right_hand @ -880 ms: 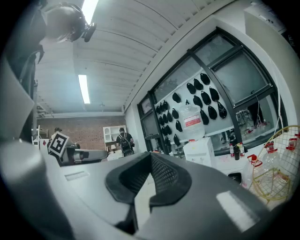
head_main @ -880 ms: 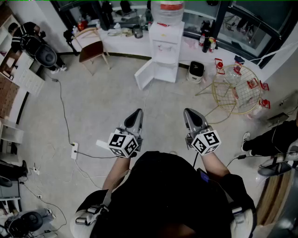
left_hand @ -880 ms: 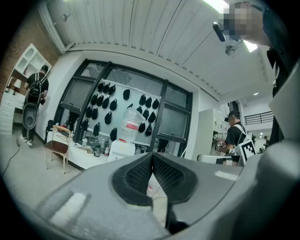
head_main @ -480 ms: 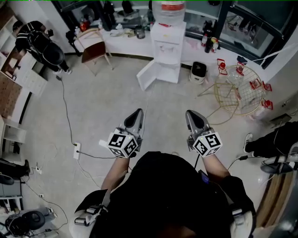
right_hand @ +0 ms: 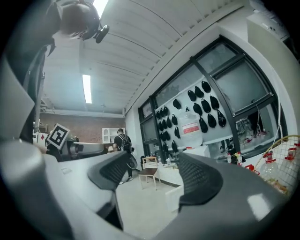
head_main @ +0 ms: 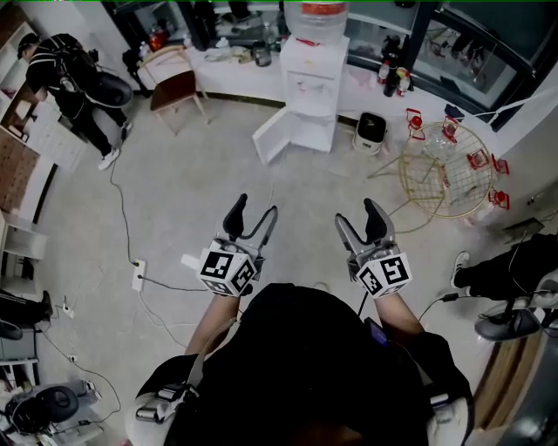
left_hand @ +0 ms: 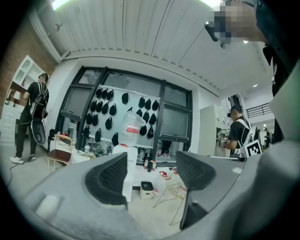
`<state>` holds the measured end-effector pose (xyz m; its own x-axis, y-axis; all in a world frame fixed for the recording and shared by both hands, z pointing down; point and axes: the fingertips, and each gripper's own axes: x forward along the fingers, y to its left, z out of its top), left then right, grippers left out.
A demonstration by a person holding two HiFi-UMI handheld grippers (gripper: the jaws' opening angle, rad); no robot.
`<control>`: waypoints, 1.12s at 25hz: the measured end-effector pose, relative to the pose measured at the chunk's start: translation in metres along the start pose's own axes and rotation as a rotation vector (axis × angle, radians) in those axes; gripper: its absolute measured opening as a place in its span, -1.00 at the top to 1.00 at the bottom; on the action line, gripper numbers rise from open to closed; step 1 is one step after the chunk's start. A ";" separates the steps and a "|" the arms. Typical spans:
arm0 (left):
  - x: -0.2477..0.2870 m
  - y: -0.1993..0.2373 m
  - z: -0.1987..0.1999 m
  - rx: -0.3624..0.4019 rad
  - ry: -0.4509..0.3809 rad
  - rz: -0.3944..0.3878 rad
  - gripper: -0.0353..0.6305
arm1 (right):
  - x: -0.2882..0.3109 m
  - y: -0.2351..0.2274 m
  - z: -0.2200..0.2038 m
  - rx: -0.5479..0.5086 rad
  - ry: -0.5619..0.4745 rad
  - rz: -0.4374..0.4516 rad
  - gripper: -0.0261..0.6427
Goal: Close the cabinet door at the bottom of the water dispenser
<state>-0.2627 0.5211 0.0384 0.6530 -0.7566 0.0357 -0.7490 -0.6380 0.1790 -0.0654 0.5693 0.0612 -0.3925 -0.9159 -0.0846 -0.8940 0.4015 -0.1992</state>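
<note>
The white water dispenser (head_main: 312, 83) stands against the far wall with a bottle (head_main: 323, 12) on top. Its bottom cabinet door (head_main: 277, 138) hangs open, swung out to the left. Both grippers are held level in front of the person, far from the dispenser, over bare floor. My left gripper (head_main: 253, 216) is open with nothing between its jaws. My right gripper (head_main: 360, 222) is open and empty too. In the left gripper view the dispenser (left_hand: 130, 171) shows between the jaws of the left gripper (left_hand: 150, 176). The right gripper (right_hand: 152, 180) looks toward the open door (right_hand: 172, 199).
A wooden chair (head_main: 174, 87) stands left of the dispenser, a small white appliance (head_main: 370, 131) right of it. A gold wire rack (head_main: 445, 165) fills the right side. A power strip (head_main: 137, 274) and cables lie at left. One person (head_main: 65, 65) stands far left, another's legs (head_main: 501, 266) show at right.
Both grippers' jaws have gone from shut to open. The person at the far left has stood up and stepped right. The grippers stay about where they were.
</note>
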 end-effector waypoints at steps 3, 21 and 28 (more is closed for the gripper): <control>0.003 0.002 0.000 -0.005 -0.012 0.050 -0.40 | -0.005 -0.018 0.006 -0.017 -0.019 -0.048 -0.36; 0.046 -0.034 -0.031 -0.055 0.012 0.083 -0.55 | -0.015 -0.077 -0.007 0.058 0.045 -0.011 -0.40; 0.086 0.006 -0.029 -0.030 0.007 0.070 -0.55 | 0.034 -0.094 -0.013 0.030 0.059 -0.018 -0.40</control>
<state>-0.2078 0.4563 0.0708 0.6001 -0.7980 0.0559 -0.7890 -0.5790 0.2056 0.0022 0.5009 0.0893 -0.3892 -0.9209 -0.0230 -0.8945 0.3838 -0.2292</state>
